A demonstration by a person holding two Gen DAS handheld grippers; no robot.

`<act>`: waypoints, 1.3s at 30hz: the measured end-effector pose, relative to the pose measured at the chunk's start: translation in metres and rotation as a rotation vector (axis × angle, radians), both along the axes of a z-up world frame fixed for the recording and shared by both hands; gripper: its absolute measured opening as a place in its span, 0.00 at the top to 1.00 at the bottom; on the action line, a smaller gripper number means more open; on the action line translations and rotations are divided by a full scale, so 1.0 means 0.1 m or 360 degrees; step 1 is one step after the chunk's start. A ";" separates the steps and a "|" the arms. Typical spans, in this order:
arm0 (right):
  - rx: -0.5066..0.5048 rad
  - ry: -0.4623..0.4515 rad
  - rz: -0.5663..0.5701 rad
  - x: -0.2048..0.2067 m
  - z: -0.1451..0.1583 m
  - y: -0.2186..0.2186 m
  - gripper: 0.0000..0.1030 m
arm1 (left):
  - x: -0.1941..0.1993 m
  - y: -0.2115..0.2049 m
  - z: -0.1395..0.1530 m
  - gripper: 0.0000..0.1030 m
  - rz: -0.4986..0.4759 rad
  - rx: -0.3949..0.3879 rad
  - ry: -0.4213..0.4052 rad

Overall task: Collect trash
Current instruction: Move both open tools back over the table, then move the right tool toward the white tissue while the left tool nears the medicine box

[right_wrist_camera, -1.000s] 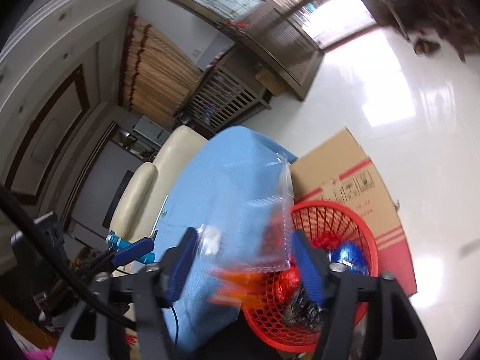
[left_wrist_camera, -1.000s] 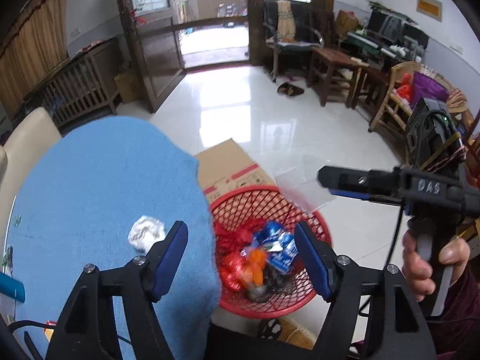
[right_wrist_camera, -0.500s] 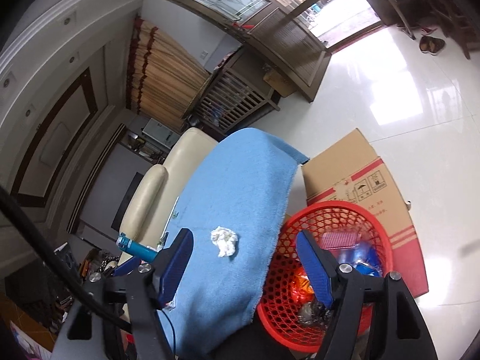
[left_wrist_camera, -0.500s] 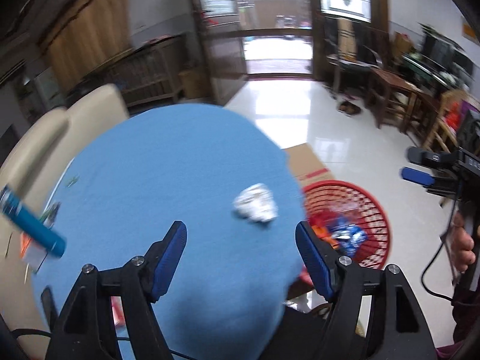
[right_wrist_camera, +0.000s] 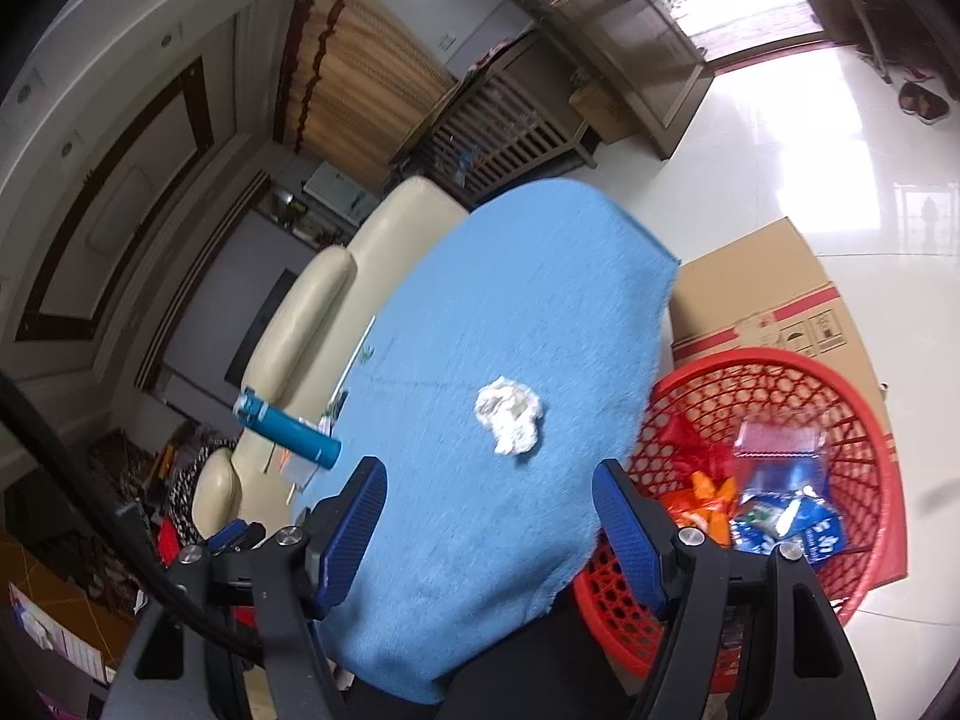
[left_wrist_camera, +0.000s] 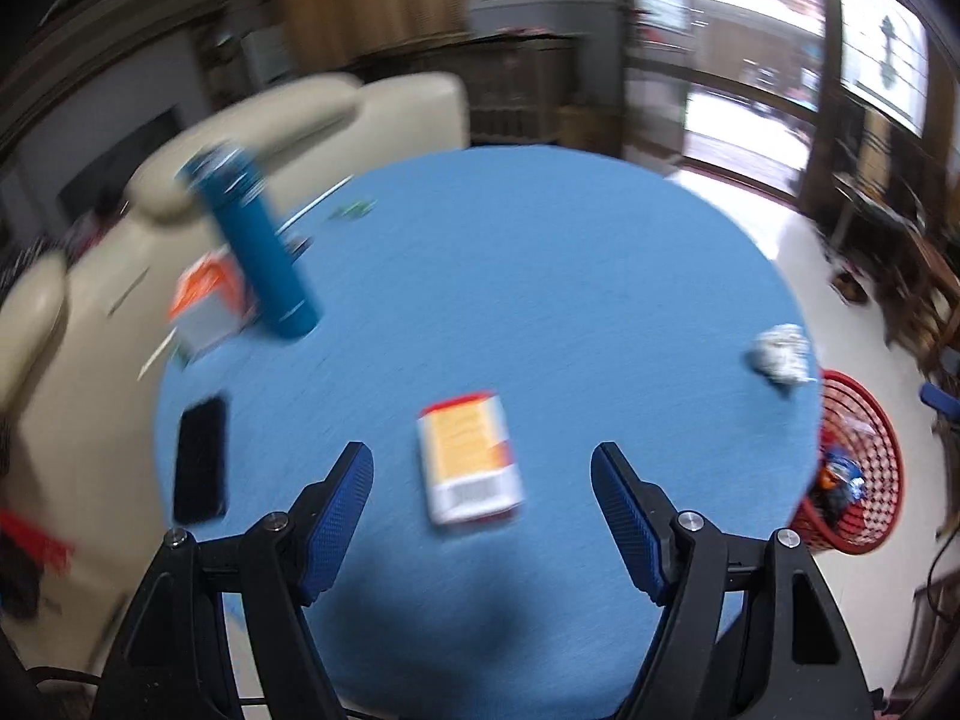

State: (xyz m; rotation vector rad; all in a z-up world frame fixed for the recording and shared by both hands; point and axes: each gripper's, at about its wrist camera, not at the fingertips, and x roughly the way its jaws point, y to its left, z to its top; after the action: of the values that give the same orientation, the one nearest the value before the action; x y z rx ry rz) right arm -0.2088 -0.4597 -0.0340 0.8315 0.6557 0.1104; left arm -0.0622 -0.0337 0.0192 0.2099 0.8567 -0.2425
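A crumpled white paper ball (left_wrist_camera: 779,353) lies near the right edge of the round blue table (left_wrist_camera: 540,276); it also shows in the right wrist view (right_wrist_camera: 509,415). An orange and white packet (left_wrist_camera: 471,465) lies flat on the table between my left gripper's fingers, a little ahead of them. My left gripper (left_wrist_camera: 482,519) is open and empty above the table. My right gripper (right_wrist_camera: 489,531) is open and empty, above the table's edge, near the paper ball. A red mesh basket (right_wrist_camera: 852,420) on the floor beside the table holds several wrappers and a clear plastic box (right_wrist_camera: 780,438).
A blue bottle (left_wrist_camera: 258,246) stands at the table's far left beside an orange and white box (left_wrist_camera: 207,300). A black phone (left_wrist_camera: 201,459) lies at the left edge. A cream sofa (left_wrist_camera: 300,114) is behind the table. A cardboard box (right_wrist_camera: 756,294) lies behind the basket.
The clear plastic box left my right gripper and now lies in the basket. My left gripper swung left from over the basket to over the table, bringing the packet, phone and bottle into view.
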 end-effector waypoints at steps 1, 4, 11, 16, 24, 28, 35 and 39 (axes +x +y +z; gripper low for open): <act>-0.0003 0.0008 0.0014 0.04 0.00 0.05 0.28 | 0.01 0.12 -0.03 0.26 0.0043 -0.0020 0.0016; -0.0028 0.0032 0.0069 0.16 0.03 0.24 0.28 | 0.02 0.37 -0.09 0.26 0.0130 -0.0079 0.0048; -0.0123 0.0043 0.0245 0.42 0.17 0.81 0.28 | -0.07 0.58 -0.04 0.26 0.0174 -0.0070 -0.0028; -0.0151 0.0065 0.0356 0.56 0.18 1.19 0.28 | -0.19 0.73 -0.01 0.26 0.0205 -0.0064 -0.0052; -0.0222 0.0038 0.0492 0.58 0.30 1.64 0.28 | -0.37 0.87 0.13 0.26 0.0262 0.0025 -0.0159; -0.0264 0.0003 0.0504 0.53 0.41 1.73 0.28 | -0.46 0.88 0.21 0.25 0.0277 0.0087 -0.0226; -0.0265 -0.0021 0.0501 0.50 0.46 1.76 0.28 | -0.51 0.89 0.26 0.24 0.0288 0.0132 -0.0268; -0.0258 -0.0005 0.0506 0.52 0.42 1.76 0.28 | -0.49 0.88 0.24 0.24 0.0294 0.0151 -0.0258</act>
State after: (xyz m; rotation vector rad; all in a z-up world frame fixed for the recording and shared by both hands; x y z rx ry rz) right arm -0.1565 -0.2838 0.0082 0.5666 0.7799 0.3416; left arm -0.1112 0.0542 0.0428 0.2343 0.7218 -0.0115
